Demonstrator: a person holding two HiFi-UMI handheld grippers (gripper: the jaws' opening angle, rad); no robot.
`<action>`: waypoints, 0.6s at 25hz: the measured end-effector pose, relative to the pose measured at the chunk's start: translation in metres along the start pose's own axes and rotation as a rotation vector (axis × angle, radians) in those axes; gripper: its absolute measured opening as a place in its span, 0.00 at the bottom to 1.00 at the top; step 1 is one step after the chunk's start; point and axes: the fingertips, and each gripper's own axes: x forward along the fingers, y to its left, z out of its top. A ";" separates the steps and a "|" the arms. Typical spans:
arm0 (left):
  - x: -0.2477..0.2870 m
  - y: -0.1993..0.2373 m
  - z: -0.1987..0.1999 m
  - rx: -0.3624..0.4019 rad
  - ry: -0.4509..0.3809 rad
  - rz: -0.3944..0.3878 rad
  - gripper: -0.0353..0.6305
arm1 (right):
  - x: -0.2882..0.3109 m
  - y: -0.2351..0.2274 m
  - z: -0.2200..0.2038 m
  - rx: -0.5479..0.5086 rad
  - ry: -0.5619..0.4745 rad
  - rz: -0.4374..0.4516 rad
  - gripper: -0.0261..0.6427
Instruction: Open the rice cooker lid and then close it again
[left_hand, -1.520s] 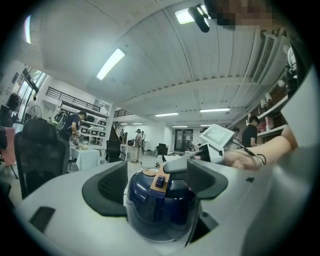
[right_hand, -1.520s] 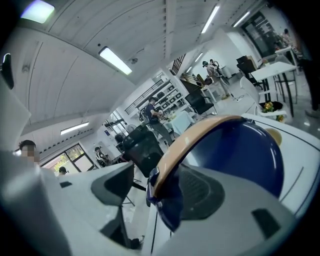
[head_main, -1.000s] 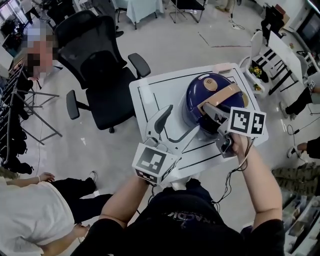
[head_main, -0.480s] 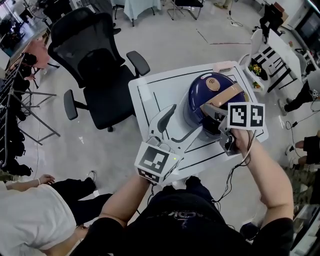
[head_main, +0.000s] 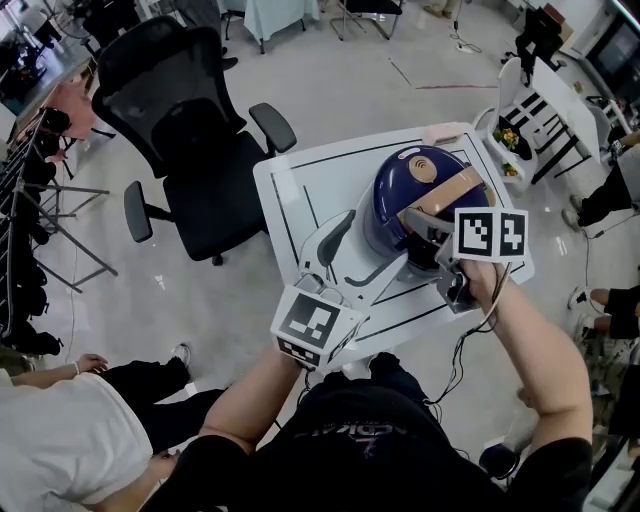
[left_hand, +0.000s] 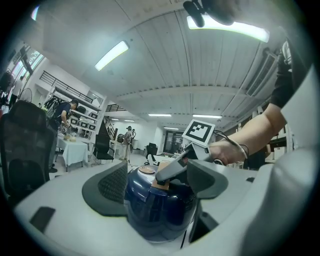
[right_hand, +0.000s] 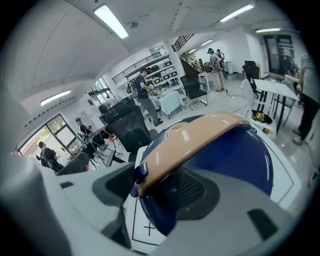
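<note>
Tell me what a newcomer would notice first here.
A dark blue rice cooker with a tan handle sits shut on the white table. The right gripper straddles that handle, its open jaws having just been closing; the left gripper has the cooker body between its open jaws. A black office chair stands left of the table.

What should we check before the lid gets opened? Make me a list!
1. Rice cooker upright on the white table: ok.
2. Lid shut, ready to open: ok.
3. Right gripper at the front end of the tan handle: ok; its jaws have just been closing, with the handle between them.
4. Right gripper gripping the handle: not ok, the pads are not pressing yet.
5. Left gripper steadying the rice cooker: cannot tell; its jaws stand apart, with the cooker between them.
</note>
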 end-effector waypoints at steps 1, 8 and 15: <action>-0.001 0.000 0.000 -0.001 0.000 0.000 0.59 | 0.000 0.000 0.000 0.005 0.000 0.006 0.41; -0.002 0.000 0.003 -0.014 -0.012 0.001 0.59 | -0.001 0.001 0.002 0.037 0.004 0.030 0.39; -0.006 -0.003 0.002 -0.020 -0.024 0.000 0.59 | -0.001 0.000 0.002 0.069 0.045 0.079 0.39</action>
